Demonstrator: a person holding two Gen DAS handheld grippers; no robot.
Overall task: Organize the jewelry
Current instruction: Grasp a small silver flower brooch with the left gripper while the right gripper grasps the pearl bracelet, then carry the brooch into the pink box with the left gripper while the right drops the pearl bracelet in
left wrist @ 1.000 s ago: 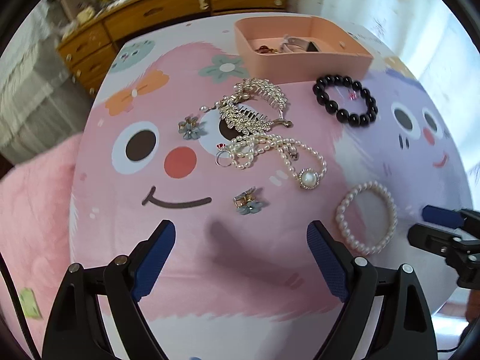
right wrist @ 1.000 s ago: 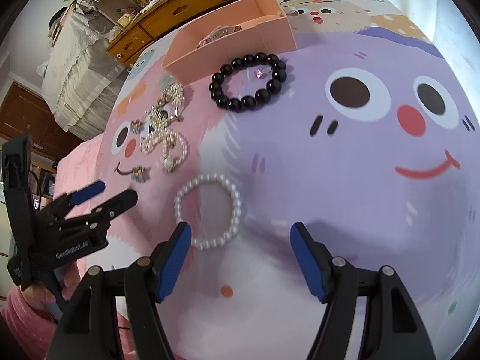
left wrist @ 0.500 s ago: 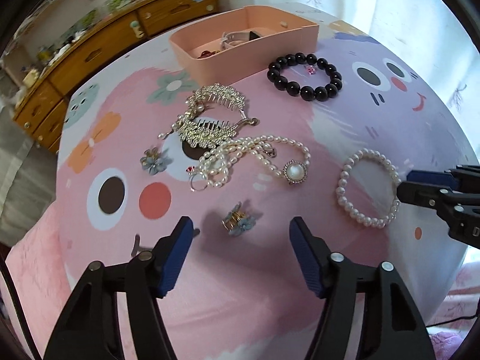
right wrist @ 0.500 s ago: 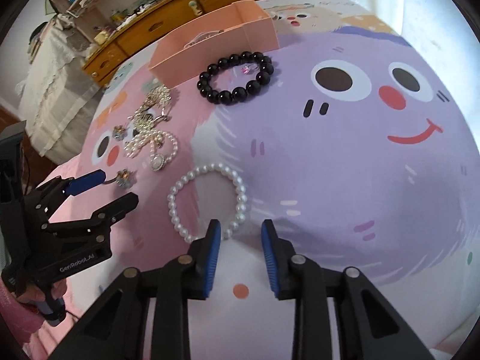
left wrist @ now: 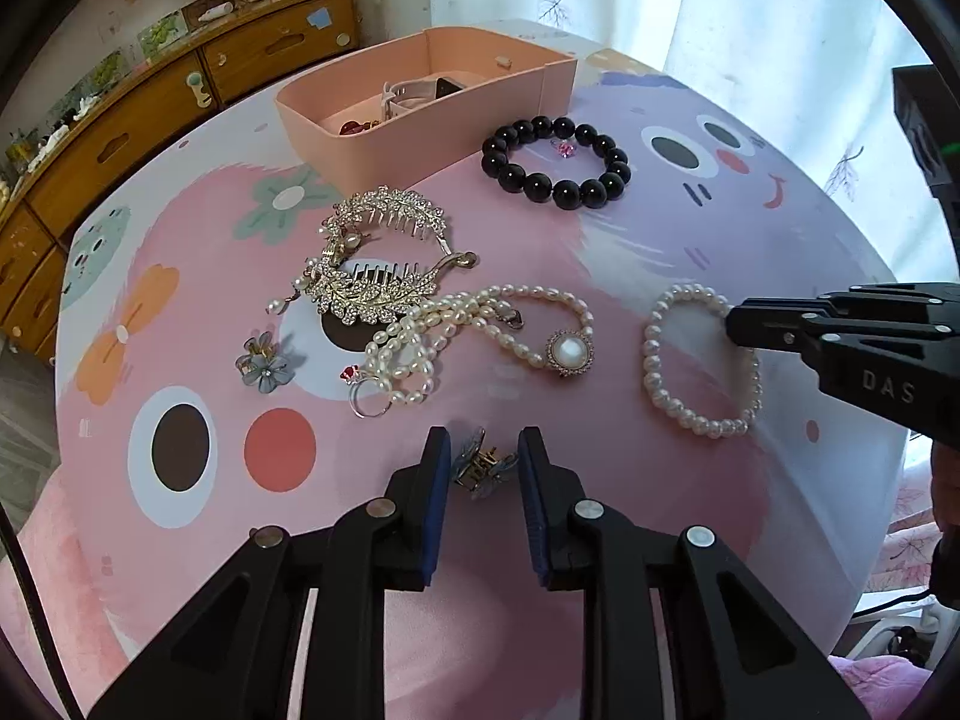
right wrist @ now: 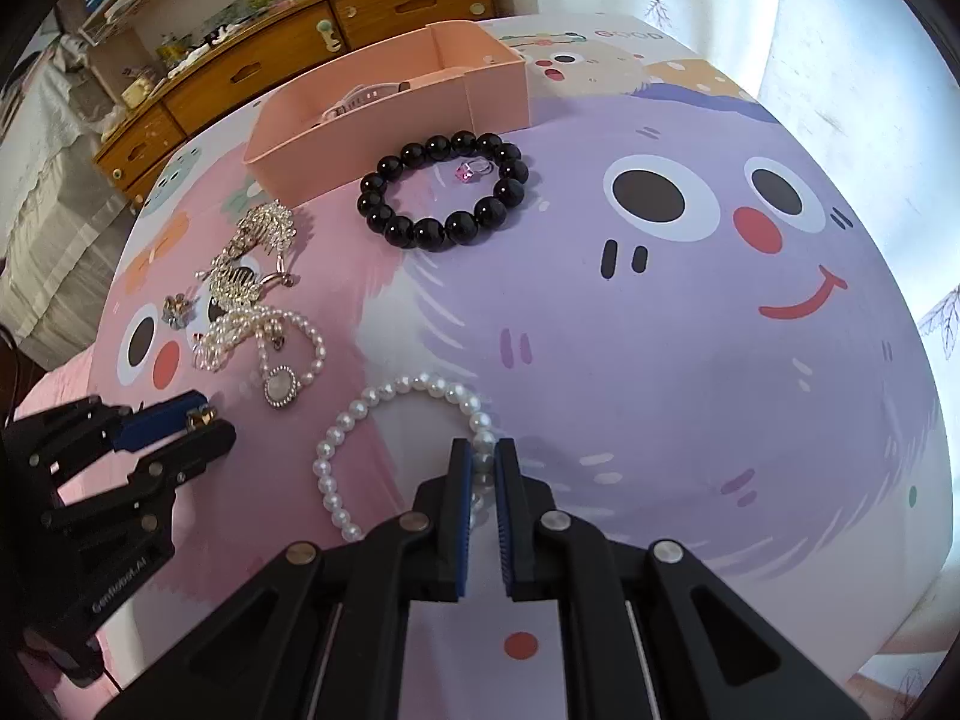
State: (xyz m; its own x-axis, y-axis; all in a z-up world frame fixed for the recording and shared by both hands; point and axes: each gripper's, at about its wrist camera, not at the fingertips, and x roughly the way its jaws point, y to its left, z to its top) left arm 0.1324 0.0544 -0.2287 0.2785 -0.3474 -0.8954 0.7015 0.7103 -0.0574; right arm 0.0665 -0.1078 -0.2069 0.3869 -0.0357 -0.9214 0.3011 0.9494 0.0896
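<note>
**Mia:** While both claws are down among the jewelry, start big: the surface, with its cartoon-face cloth, carries everything, and the pink tray sits at its far side with a few pieces already inside.

**Tom:** So the tray is the target. What comes next in size?

**Mia:** The black bead bracelet lies just in front of the tray. Nearer is the rhinestone hair comb, touching a tangled pearl necklace. The pearl bracelet lies apart on the right.

**Tom:** And the claws?

**Mia:** The right claw has its jaws drawn almost together on the near arc of the pearl bracelet, beads pinched between the blue pads. The left claw has narrowed around a small blue flower earring; from the left wrist view I can't tell whether the pads actually touch it. Its twin, another flower earring, lies left of the necklace.

**Tom:** How would you do this step well?

**Mia:** I'd judge both grips should firm up before any lift. Round pearls can roll out of flat pads, so squeeze squarely across one bead and rise straight. The earring is tiny and low; keep the pad tips at the cloth and close gently, or it may squirt out sideways.
</note>
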